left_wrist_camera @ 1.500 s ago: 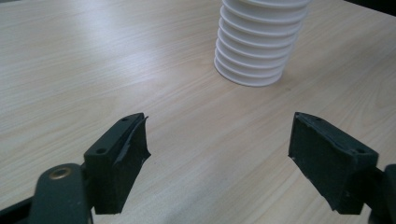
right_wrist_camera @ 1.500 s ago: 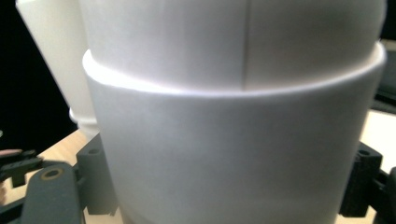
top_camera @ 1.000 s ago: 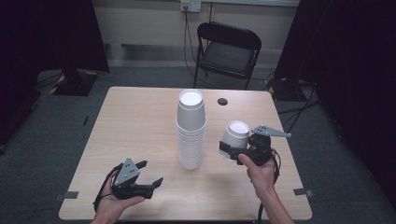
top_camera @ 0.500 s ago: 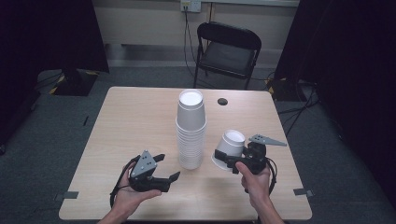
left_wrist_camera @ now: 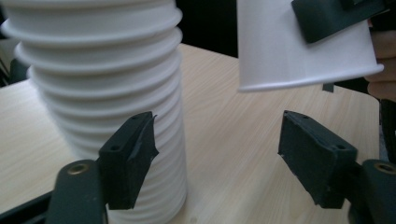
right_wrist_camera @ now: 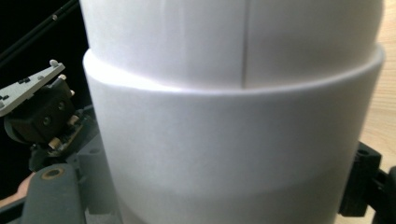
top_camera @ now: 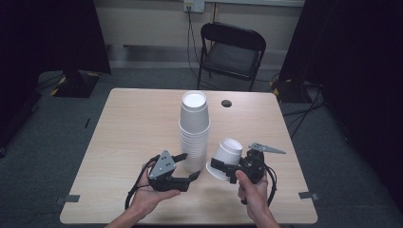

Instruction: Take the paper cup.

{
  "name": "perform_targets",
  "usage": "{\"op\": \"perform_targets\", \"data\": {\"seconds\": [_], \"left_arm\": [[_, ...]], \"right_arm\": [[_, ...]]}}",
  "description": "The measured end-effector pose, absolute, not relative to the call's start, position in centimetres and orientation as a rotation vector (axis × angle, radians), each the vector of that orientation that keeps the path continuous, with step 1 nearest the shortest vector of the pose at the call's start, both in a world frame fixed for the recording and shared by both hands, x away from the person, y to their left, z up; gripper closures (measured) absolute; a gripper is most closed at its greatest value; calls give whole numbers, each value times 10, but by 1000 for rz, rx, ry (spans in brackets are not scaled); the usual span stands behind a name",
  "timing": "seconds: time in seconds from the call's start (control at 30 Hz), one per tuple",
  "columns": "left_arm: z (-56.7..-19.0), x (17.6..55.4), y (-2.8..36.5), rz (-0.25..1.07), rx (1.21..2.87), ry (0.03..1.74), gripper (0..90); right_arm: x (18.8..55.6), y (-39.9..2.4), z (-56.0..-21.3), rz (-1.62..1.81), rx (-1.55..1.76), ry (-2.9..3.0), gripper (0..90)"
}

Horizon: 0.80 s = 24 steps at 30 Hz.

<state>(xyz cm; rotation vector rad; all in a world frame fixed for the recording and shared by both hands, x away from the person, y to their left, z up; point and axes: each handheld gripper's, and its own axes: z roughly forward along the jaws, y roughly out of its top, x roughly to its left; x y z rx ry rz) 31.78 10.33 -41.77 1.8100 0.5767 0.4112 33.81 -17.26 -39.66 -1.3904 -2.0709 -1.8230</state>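
Table point(top_camera: 133, 123): light wood, square top, seen from above.

Stack of cups point(top_camera: 194, 130): white foam, upside down, upright near the middle of the table; ribbed with nested rims in the left gripper view point(left_wrist_camera: 107, 84).

Left gripper point(top_camera: 186, 166): held in the left hand point(top_camera: 149, 194), lying low over the table at the foot of the stack, pointing toward it. Jaws apart but just been closing. In the left gripper view point(left_wrist_camera: 217, 154), one pad just beside the lowest rims of the stack, the other well clear on bare tabletop; nothing pressed between them. Contact of the near pad with the stack: cannot tell.

Right gripper point(top_camera: 223, 166): held in the right hand point(top_camera: 252, 185), just right of the stack. Clamped on a single cup point(top_camera: 225, 156), white foam, upside down and tilted, off the table, close beside the stack. Same cup hanging in the upper right of the left gripper view point(left_wrist_camera: 299, 51), a jaw across its wall. In the right gripper view the cup's wall point(right_wrist_camera: 233, 140) close against the lens.

Chair point(top_camera: 233, 50): black, folding, beyond the far edge of the table.
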Motion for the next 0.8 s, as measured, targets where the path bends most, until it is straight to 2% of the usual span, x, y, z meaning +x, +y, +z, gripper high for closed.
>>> {"op": "perform_targets", "data": {"seconds": [0.13, 0.3, 0.4, 0.6, 0.8], "left_arm": [[-421, 316, 95, 418, 1789, 539, 322], [-425, 315, 87, 417, 1753, 495, 428], [-426, 312, 83, 440, 1717, 470, 443], [-430, 311, 80, 436, 1688, 453, 574], [-431, 312, 79, 470, 1670, 433, 641]], "right_arm": [[334, -170, -393, -1843, -1378, -2069, 169], [330, -166, -390, -1861, -1355, -2030, 169], [327, -163, -390, -1859, -1347, -2026, 169], [322, -151, -393, -1832, -1326, -1977, 169], [319, -143, -397, -1839, -1339, -1947, 169]]}}
